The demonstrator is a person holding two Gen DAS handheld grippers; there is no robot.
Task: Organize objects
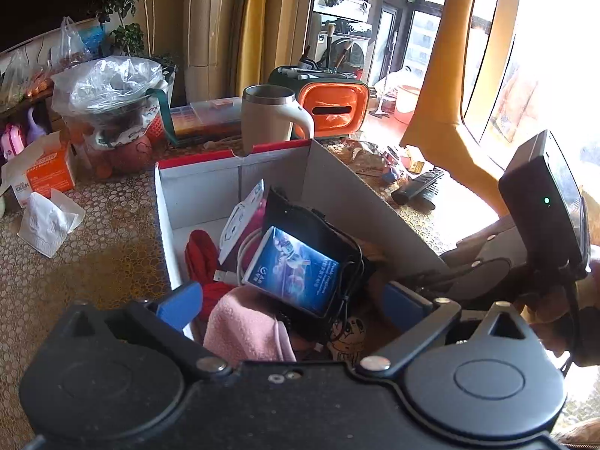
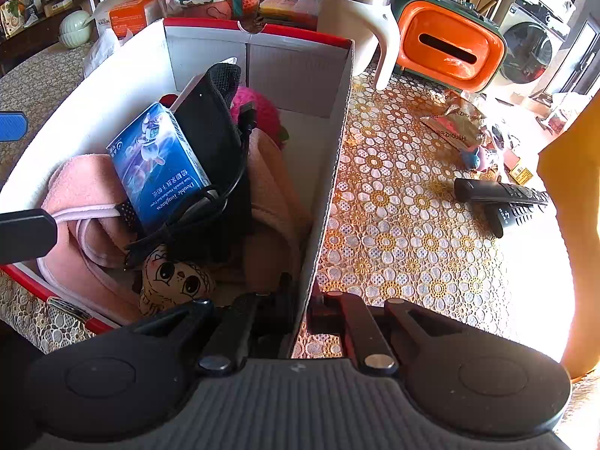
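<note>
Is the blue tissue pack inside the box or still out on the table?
Inside. The blue tissue pack leans tilted on the pink towel between the cardboard box walls.

Left gripper point(image 1: 296, 302): tilted downward, its two blue fingers point(image 1: 179, 302) spread as wide as they go, nothing pressed between them.
Left gripper from the right wrist view: one blue fingertip point(image 2: 13, 125) and a dark part of its body show at the left edge.
Right gripper point(image 2: 300, 322): pitched steeply down, jaws drawn tight together and pinching a thin upright card wall.
Right gripper from the left wrist view: its dark body point(image 1: 543, 210) sits at the right edge, a hand point(image 1: 555, 300) wrapped beneath it.
</note>
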